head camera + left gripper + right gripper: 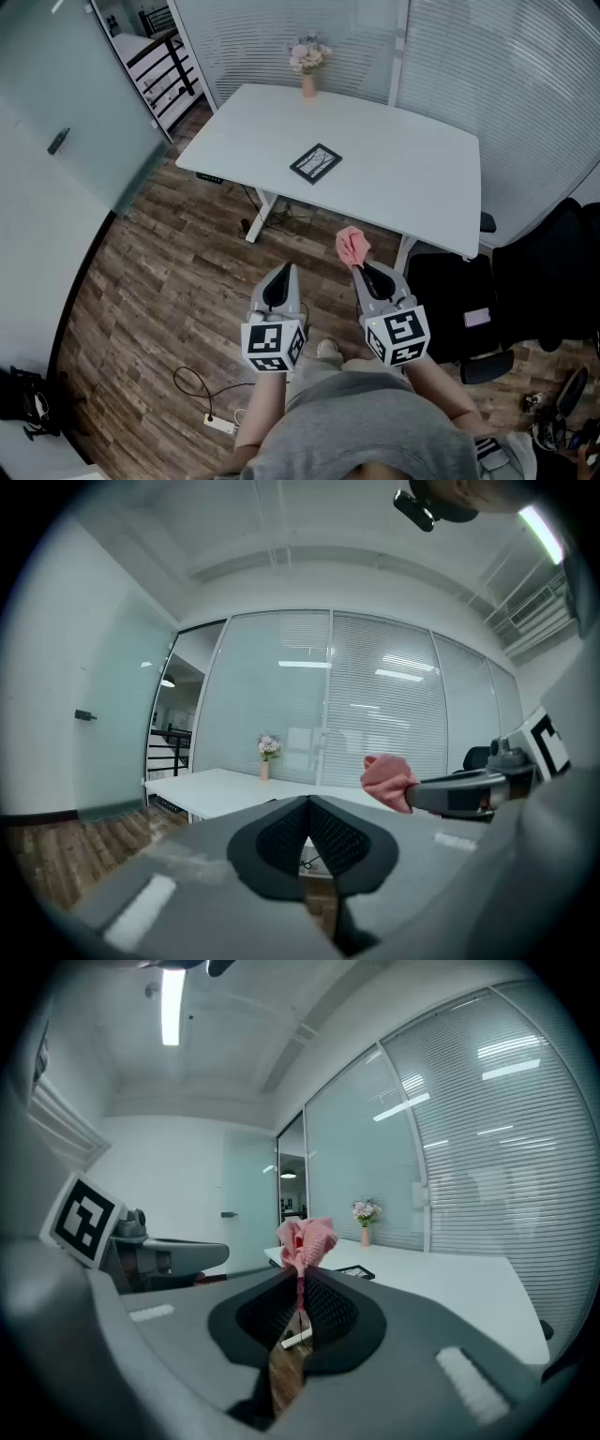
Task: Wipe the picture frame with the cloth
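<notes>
Cloth [352,246] sits pinched in right gripper [360,270], bunched above the tips so it's free for wiping; left gripper [283,270] closed, empty; frame [316,163] lies flat on table [422,187] — well ahead, not yet reached.

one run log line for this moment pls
stage: before wipe | left gripper: shut, empty | right gripper: shut on pink cloth | picture frame: flat on white table, untouched
</notes>
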Demonstrator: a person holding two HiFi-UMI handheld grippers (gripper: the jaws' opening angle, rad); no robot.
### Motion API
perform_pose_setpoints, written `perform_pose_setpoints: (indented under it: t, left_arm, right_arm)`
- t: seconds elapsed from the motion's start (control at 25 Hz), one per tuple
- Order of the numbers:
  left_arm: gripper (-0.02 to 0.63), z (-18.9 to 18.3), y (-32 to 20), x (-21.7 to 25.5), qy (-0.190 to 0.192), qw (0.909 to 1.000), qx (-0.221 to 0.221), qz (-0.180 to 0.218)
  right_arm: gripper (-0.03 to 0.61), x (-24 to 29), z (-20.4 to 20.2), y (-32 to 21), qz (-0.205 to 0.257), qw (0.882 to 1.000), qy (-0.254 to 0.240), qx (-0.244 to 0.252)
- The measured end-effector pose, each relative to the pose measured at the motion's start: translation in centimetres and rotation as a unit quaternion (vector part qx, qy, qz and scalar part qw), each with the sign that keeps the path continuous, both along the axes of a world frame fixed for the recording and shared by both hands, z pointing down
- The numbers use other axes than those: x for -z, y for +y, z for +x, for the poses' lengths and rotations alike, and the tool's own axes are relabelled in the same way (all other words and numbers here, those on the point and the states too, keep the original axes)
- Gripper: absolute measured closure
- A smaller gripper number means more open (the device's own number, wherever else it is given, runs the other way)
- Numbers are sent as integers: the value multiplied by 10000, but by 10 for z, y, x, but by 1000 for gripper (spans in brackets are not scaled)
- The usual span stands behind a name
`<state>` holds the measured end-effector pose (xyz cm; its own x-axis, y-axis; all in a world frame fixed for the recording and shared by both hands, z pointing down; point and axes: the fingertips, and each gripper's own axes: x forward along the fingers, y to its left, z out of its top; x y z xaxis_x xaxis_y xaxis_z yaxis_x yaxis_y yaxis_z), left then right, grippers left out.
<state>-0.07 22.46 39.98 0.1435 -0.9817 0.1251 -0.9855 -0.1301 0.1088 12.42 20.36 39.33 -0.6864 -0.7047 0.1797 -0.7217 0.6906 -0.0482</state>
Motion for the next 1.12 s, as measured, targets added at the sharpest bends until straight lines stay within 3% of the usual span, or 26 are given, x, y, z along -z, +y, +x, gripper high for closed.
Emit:
perform_pose_setpoints:
  t: [0.44,0.68,1.12]
  left_arm:
    - [614,-12,-24,-6,82,9999,-71,-111]
    - [614,-28,-49,-17,148,9996,-107,-196]
    - [614,-53,-97,-26,224,9985,-384,-306]
  right_arm:
    - [555,2,-14,-22,3,10000,-20,85]
    - [551,-3,-32,-43,-203,9992,-279,220]
    - [549,-7,-54,-90,-253,9994,-229,-85]
